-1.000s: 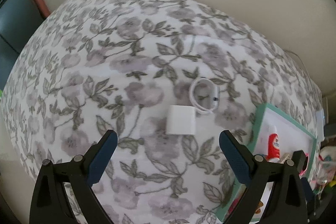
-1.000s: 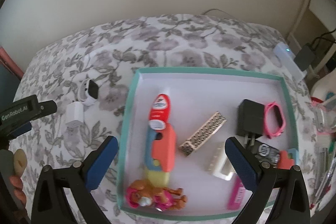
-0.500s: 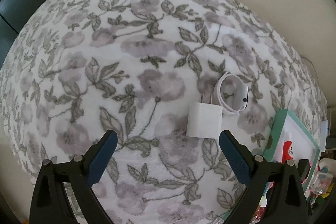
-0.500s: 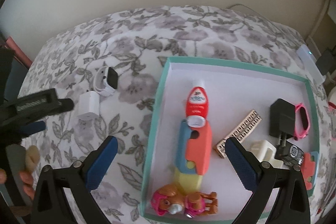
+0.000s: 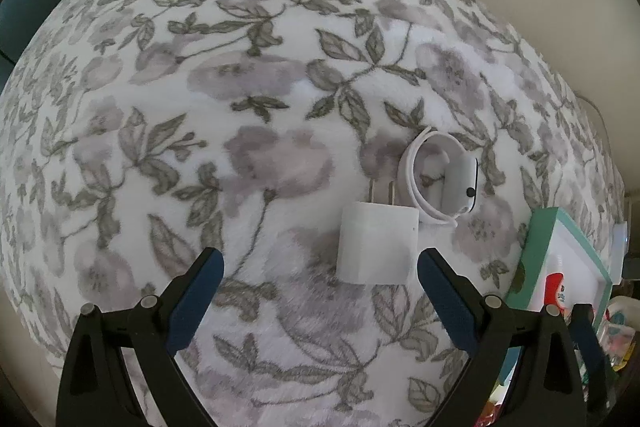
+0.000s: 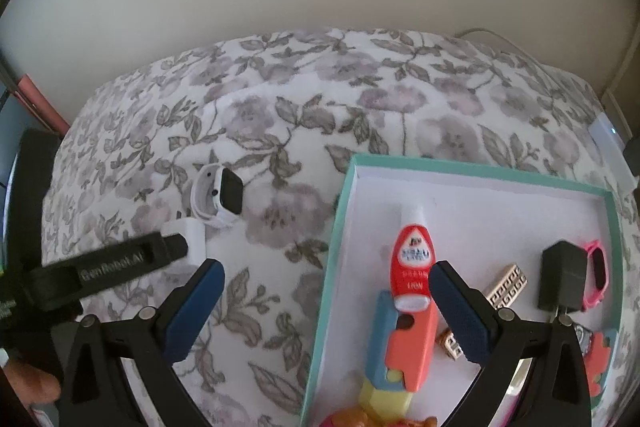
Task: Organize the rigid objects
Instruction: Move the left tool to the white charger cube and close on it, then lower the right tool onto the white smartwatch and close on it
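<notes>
A white plug adapter [image 5: 376, 247] lies on the floral blanket, its prongs pointing away. A white smartwatch [image 5: 444, 179] lies just behind it to the right. My left gripper [image 5: 320, 291] is open and empty, low over the blanket, with the adapter just ahead between the fingertips, nearer the right one. In the right wrist view the adapter [image 6: 192, 235] and the watch [image 6: 220, 195] sit left of a teal-rimmed white tray [image 6: 332, 247]. My right gripper [image 6: 326, 295] is open and empty above the tray's left rim.
The tray holds a red tube [image 6: 412, 267], a coral and blue block toy [image 6: 404, 339], a black charger [image 6: 564, 279], pink glasses [image 6: 596, 275], a patterned bar [image 6: 506, 285] and a toy dog at the front. A wall stands behind the bed. Clutter lies at the far right.
My left gripper has moved forward and down toward the white adapter, which now looks larger and nearer the fingertips. My right gripper has shifted left, from over the tray to over its left rim.
</notes>
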Demonstrator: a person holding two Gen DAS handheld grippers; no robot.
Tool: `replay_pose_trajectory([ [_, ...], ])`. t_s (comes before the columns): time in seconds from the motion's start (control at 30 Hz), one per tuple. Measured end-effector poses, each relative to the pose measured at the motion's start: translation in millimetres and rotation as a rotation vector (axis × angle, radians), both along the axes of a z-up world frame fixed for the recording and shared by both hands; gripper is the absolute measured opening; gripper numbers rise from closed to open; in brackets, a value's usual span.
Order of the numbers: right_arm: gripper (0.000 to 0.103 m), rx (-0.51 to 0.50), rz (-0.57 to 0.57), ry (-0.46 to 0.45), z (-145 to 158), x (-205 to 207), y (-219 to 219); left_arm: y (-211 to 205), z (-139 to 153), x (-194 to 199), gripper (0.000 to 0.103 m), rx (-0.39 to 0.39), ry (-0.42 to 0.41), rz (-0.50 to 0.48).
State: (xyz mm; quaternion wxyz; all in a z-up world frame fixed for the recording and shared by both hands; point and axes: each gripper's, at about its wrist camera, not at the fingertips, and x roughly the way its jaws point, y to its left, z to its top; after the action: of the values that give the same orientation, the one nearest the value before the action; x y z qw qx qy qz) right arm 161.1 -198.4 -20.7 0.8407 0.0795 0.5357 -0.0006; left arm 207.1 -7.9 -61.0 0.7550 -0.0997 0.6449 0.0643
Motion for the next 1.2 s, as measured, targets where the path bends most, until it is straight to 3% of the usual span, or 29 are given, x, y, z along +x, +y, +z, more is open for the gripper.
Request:
replay_pose_trajectory([
  [0.33,0.103,-0.013,-0.025,0.014,-5,7,-1,-26,-24,16,0.097,0.009,0.020,-0.053],
  [0.53,0.103,-0.024,-0.025,0.016,-4,9,0,-40,-28,19,0.092,0.013,0.009,-0.079],
  [0.63,0.103,-0.028,-0.026,0.014,-2,9,0,-45,-27,20,0.065,-0.002,0.007,-0.087],
  [0.8,0.103,-0.041,-0.024,0.016,-1,9,1,-50,-29,20,0.061,-0.015,0.012,-0.094],
  [1.07,0.103,-0.048,-0.021,0.020,-1,14,4,-40,-31,21,0.045,-0.062,0.000,-0.065],
  [1.2,0.103,-0.048,-0.013,0.020,0,20,9,-34,-34,22,0.045,-0.095,-0.006,-0.047],
])
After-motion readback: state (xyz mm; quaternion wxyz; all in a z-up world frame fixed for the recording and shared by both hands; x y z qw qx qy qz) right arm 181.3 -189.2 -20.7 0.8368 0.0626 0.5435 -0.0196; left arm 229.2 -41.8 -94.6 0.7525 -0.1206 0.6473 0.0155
